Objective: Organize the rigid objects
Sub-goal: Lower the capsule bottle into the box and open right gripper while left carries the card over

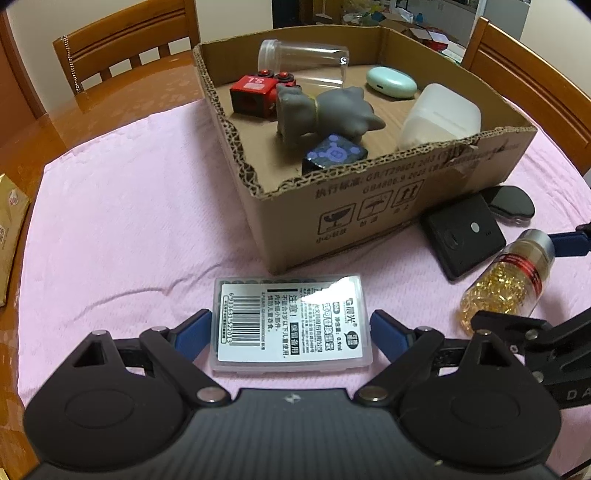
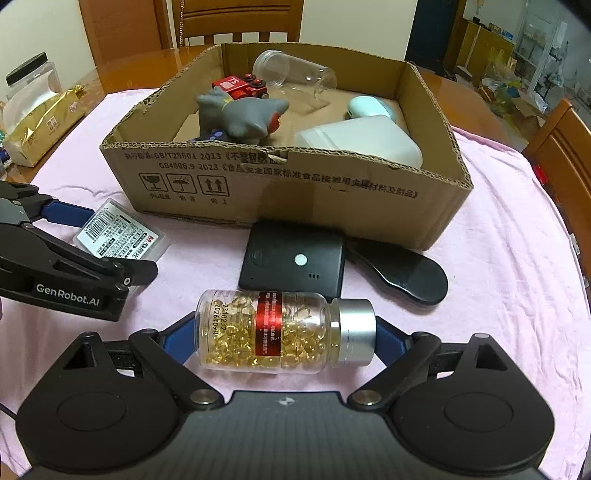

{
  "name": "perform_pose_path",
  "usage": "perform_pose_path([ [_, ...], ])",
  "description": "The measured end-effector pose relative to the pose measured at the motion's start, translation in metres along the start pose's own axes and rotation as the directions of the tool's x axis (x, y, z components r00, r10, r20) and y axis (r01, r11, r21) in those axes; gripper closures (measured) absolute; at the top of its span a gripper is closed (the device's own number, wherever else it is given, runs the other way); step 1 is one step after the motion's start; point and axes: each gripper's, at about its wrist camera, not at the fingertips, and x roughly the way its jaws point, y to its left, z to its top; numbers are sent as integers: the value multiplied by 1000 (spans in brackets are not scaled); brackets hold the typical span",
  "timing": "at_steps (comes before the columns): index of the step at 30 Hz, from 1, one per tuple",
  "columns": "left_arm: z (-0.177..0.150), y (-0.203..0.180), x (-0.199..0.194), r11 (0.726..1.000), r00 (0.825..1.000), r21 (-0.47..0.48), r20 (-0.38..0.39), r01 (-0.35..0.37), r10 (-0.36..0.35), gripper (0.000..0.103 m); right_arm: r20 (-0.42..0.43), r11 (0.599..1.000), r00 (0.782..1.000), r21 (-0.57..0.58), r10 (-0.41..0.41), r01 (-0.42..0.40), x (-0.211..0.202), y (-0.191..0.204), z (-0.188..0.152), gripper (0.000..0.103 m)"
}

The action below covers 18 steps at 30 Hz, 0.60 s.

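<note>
left tool (image 1: 290, 328) wide around plastic case (image 1: 290, 325), right tool (image 2: 286, 334) straddling capsule bottle (image 2: 284, 332)

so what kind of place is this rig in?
Likely a home dining room: wooden chairs around a wooden table under a pink cloth, with household clutter in the room behind.

A wooden table (image 1: 122, 99) under a pink cloth (image 1: 122, 206); wooden chairs (image 1: 125, 44) stand behind the table, before a pale wall (image 1: 40, 22).
</note>
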Motion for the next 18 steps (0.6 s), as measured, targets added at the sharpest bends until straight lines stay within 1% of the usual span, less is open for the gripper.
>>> perform_pose_path([
  [5, 2, 0, 1, 1000, 1000, 8, -10, 5, -5, 13, -10, 1000, 1000, -9, -12, 12, 0, 2, 0, 7],
  [8, 3, 0, -1, 1000, 1000, 5, -20, 12, -12, 13, -18, 1000, 1000, -23, -5, 4, -2, 2, -1, 7],
  [12, 3, 0, -8, 1000, 1000, 11, -20, 19, -19, 13, -36, 998, 999, -47, 30, -32, -7, -2, 1, 7],
  [14, 3, 0, -13, 1000, 1000, 18, -22, 18, -18, 13, -47, 996, 997, -63, 60, -62, -8, -5, 2, 7],
  [18, 1, -1, -27, 1000, 1000, 28, -27, 12, -11, 13, -63, 988, 993, -110, 100, -107, -13, -12, 5, 7],
])
